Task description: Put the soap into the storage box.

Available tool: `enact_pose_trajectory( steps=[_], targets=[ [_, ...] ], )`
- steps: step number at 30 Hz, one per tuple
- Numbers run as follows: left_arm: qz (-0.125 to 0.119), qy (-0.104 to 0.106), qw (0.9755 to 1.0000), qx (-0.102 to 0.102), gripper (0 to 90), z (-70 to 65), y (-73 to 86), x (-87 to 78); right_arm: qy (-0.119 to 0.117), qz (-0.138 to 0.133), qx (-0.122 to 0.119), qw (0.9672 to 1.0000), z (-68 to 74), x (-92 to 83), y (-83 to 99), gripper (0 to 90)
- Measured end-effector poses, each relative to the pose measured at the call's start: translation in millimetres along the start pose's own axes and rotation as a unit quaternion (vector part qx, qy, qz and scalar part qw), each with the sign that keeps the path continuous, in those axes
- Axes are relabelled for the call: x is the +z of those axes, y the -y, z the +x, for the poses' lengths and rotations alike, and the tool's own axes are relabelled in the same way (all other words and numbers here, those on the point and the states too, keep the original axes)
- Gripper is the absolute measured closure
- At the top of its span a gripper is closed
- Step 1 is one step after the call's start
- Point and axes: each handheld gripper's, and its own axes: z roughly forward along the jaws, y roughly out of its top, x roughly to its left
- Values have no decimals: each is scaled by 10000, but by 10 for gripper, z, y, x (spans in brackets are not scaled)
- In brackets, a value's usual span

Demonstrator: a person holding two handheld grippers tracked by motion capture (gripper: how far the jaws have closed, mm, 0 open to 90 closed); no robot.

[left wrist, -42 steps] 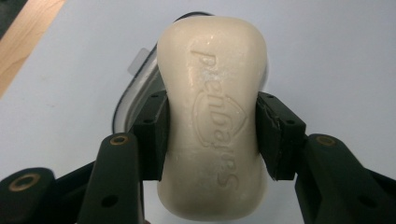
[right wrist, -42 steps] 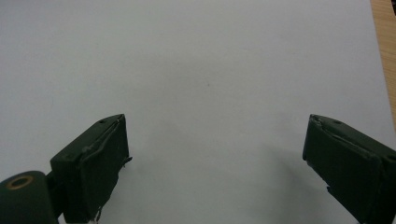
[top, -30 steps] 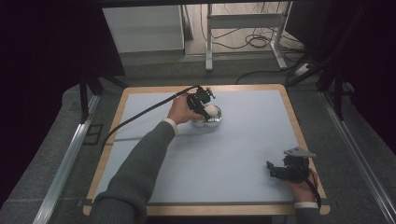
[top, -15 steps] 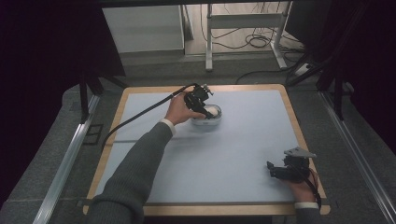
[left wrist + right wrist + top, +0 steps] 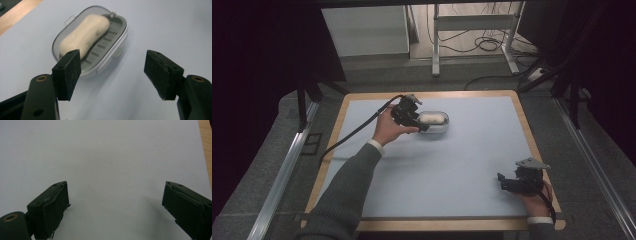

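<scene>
Hovering spread just short of the soap dish (image 5: 90, 41), the left tongs (image 5: 112, 72) stood nearer; right tongs (image 5: 115, 207) gaped apart, well away.

Left gripper (image 5: 424, 126), held at upper centre of the high view on an outstretched grey-sleeved arm (image 5: 347, 190), has its jaws spread wide apart. Right gripper (image 5: 502, 181), held in the right hand (image 5: 536, 202) at lower right, also has its jaws parted wide, nothing between them.

i work in a lab: dark curtains (image 5: 257, 75) around my wood-edged tabletop (image 5: 522, 120), loose cables (image 5: 484, 45) on the floor behind.
</scene>
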Motion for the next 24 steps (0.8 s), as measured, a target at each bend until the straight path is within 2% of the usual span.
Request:
enact_pose_trajectory(
  steps=[2, 5, 8, 12, 13, 14, 17, 22, 24],
  targets=[
    [-136, -13, 9998, -135, 303, -4, 128, -55, -9, -25, 6, 10000, 1, -8, -4, 69],
    [-213, -73, 9995, -199, 300, -20, 298, -125, -4, -44, 1, 10000, 0, -17, -7, 70],
    [-347, -48, 9987, -379, 296, -46, 498, -214, -4, -43, -5, 10000, 3, -18, -9, 70],
    [-401, -43, 9984, -386, 292, -114, 767, -313, -2, -44, -19, 10000, 19, -14, -13, 70],
    [-399, -109, 9984, -389, 291, -144, 844, -343, -6, -45, -29, 10000, 21, -14, -15, 70],
    [-382, -255, 9985, -311, 284, -183, 905, -367, 0, -47, -37, 10000, 25, -17, -17, 70],
    [-550, -128, 9975, -421, 287, -236, 1080, -427, 11, -45, -42, 10000, 29, -21, -20, 71],
    [-663, -27, 9956, -660, 280, -292, 1410, -491, -3, -50, -67, 10000, 43, -25, -24, 70],
    [-681, -62, 9949, -743, 276, -302, 1528, -516, 3, -57, -69, 10000, 50, -29, -28, 71]
  ],
)
